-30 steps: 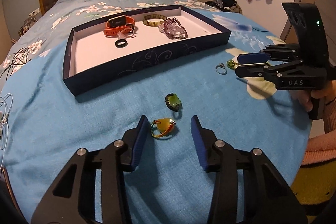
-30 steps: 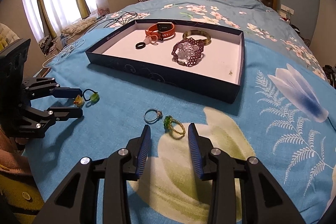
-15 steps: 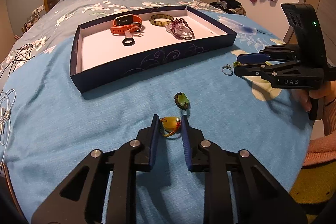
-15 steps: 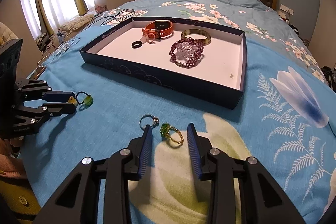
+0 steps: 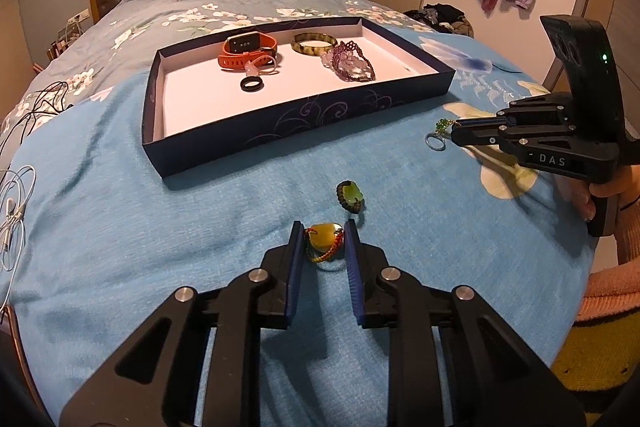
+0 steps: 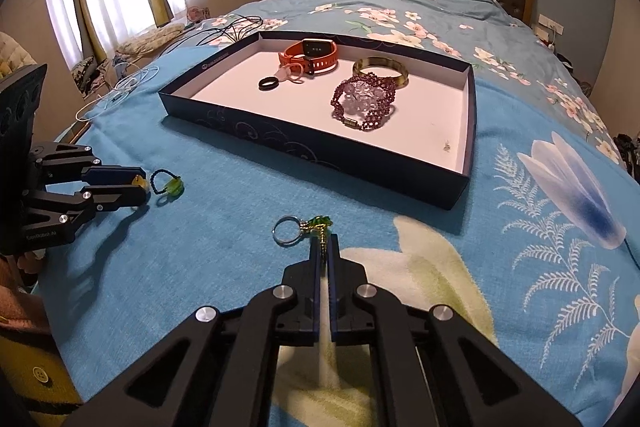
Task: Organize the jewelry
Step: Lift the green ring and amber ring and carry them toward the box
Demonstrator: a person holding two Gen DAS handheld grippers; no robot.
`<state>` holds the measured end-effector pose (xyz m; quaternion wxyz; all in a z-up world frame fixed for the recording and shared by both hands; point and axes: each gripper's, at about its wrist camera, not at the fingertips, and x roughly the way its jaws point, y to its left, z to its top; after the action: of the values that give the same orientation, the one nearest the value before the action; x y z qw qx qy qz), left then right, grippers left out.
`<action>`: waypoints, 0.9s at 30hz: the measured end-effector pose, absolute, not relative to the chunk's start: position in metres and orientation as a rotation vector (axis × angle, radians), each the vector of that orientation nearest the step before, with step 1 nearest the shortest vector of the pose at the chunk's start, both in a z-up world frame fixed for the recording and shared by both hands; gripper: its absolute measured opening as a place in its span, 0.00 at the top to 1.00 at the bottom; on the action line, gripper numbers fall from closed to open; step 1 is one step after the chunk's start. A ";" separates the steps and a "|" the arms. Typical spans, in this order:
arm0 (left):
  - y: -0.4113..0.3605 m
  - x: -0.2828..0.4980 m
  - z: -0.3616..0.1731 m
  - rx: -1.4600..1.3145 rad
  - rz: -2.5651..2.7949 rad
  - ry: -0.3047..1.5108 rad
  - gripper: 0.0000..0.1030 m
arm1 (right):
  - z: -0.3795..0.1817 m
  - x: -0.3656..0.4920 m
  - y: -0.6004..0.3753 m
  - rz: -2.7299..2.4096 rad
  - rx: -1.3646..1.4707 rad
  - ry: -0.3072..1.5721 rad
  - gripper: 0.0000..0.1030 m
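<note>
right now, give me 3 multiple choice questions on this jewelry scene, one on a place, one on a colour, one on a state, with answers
1. Where does the black ring lie?
A. inside the tray
B. on the blanket beside the tray
C. on the pillow

2. What colour is the strap of the watch in the tray?
A. white
B. orange
C. purple

3. How does the right gripper stand?
A. wide open above the tray
B. open with nothing between its fingers
C. closed on the gold ring with the green stone

Answers:
1. A, the ring rests on the tray's white floor in front of the watch.
2. B, the strap is plainly orange in both views.
3. C, the jaws have just been closing and now pinch the ring's band, with the green stone poking out past the tips.
</note>
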<state>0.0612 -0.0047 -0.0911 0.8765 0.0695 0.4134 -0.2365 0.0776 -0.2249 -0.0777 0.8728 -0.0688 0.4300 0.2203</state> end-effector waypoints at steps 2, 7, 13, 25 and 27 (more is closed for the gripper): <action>-0.004 0.061 -0.091 0.143 -0.492 0.860 0.80 | -0.077 0.077 -0.225 0.458 -0.141 0.892 0.99; -0.002 0.061 -0.088 0.131 -0.491 0.848 0.80 | -0.073 0.073 -0.226 0.461 -0.133 0.873 0.99; 0.000 0.061 -0.086 0.121 -0.492 0.835 0.80 | -0.068 0.072 -0.228 0.458 -0.119 0.858 0.99; 0.002 0.062 -0.084 0.102 -0.485 0.822 0.80 | -0.064 0.072 -0.229 0.457 -0.098 0.842 0.99; 0.003 0.062 -0.083 0.098 -0.484 0.821 0.80 | -0.062 0.072 -0.230 0.454 -0.092 0.836 0.99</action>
<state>0.0617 0.0026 -0.0830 0.8875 0.0472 0.3948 -0.2330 0.0723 -0.2298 -0.0624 0.8880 -0.0441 0.4021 0.2187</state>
